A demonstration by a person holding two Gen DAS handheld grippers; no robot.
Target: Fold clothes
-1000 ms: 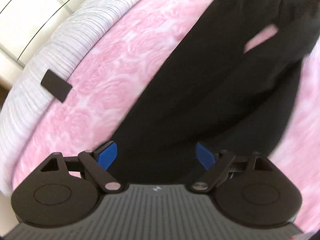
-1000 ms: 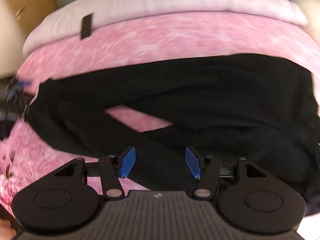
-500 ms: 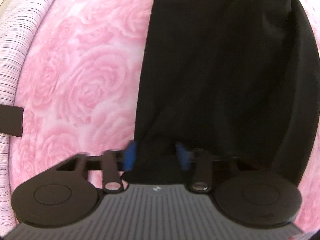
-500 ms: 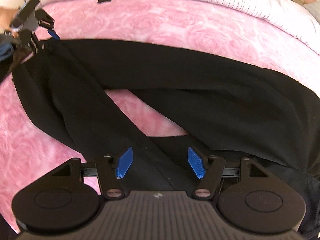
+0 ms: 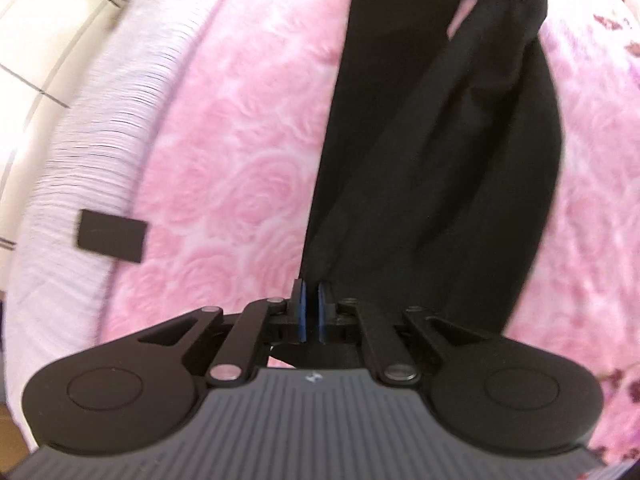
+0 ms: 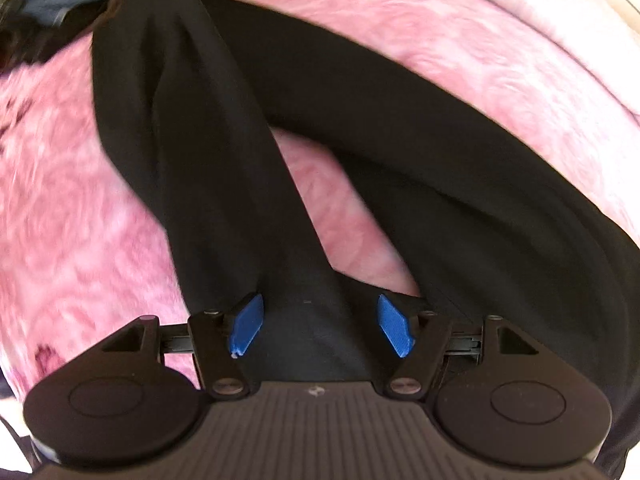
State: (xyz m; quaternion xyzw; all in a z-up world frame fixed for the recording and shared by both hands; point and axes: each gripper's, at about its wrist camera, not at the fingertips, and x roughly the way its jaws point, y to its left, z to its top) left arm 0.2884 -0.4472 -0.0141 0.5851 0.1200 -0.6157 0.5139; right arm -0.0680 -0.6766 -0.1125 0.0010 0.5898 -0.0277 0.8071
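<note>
Each camera sits just behind its own gripper and looks steeply down at the bed from close above. Both views share the black trousers (image 5: 432, 160) on the pink rose blanket (image 5: 240, 160); the striped sheet (image 5: 80, 152) fills the left view's left side.

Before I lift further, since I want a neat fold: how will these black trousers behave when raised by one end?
Probably floppy: the black trousers already hang in long soft folds from the left gripper, which is shut on their edge. The legs lie apart with pink bedspread showing between, so they will likely swing separately. The right gripper, closing slightly, hasn't pinched cloth yet.
</note>
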